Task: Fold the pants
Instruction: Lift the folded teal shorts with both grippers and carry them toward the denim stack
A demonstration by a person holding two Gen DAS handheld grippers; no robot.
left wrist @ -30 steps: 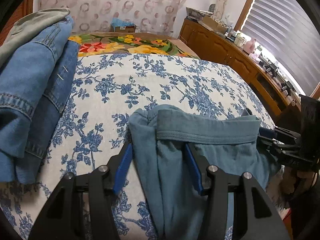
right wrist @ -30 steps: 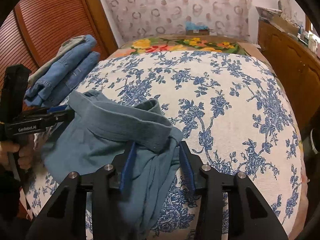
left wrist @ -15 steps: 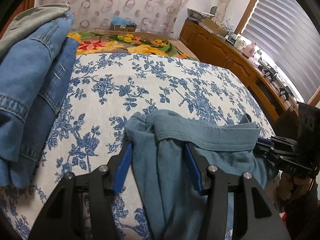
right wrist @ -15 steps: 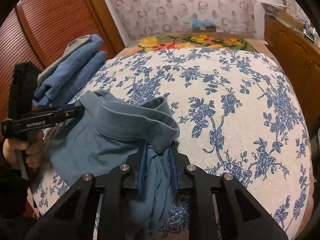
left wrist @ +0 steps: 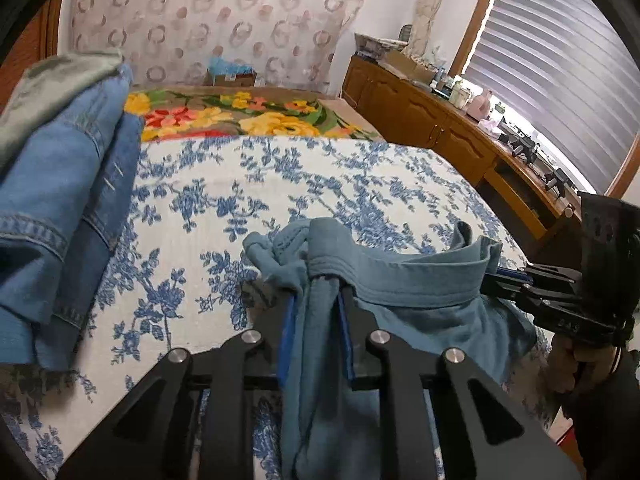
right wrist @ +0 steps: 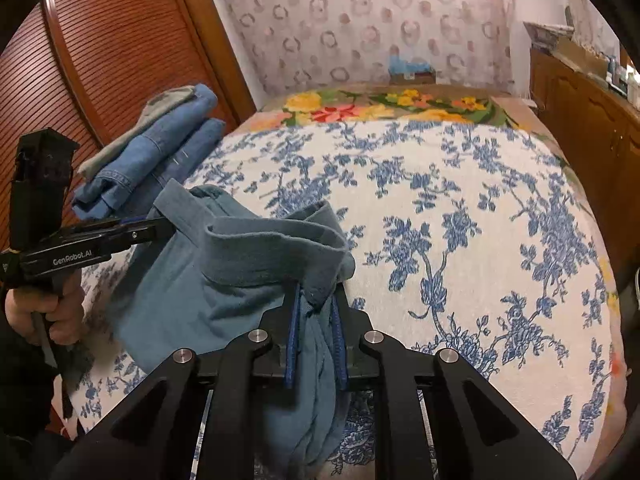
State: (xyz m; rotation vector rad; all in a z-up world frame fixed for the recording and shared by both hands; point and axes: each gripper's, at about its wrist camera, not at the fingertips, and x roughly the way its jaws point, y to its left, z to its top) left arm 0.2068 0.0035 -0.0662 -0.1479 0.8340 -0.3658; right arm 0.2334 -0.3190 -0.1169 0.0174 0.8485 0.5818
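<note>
Teal pants (left wrist: pixel 404 280) hang over the bed (left wrist: pixel 320 184). Both left tongs (left wrist: pixel 314 312) and right tongs (right wrist: pixel 316 320) have now squeezed shut on the waistband, probably ready to lift.

Left claw (left wrist: pixel 316 300): black angular frame, blue finger pads, silver round screws. Right claw (right wrist: pixel 316 308): same build. White "GenRobot.AI" lettering on the left unit's side. Bare-skinned hand (right wrist: pixel 44 304), dark sleeve.

You see matt teal cloth pants (left wrist: pixel 420 280), faded denim jeans (left wrist: pixel 60 184) at 9 o'clock, and glossy wood cabinets (left wrist: pixel 420 120) at 2 o'clock.
</note>
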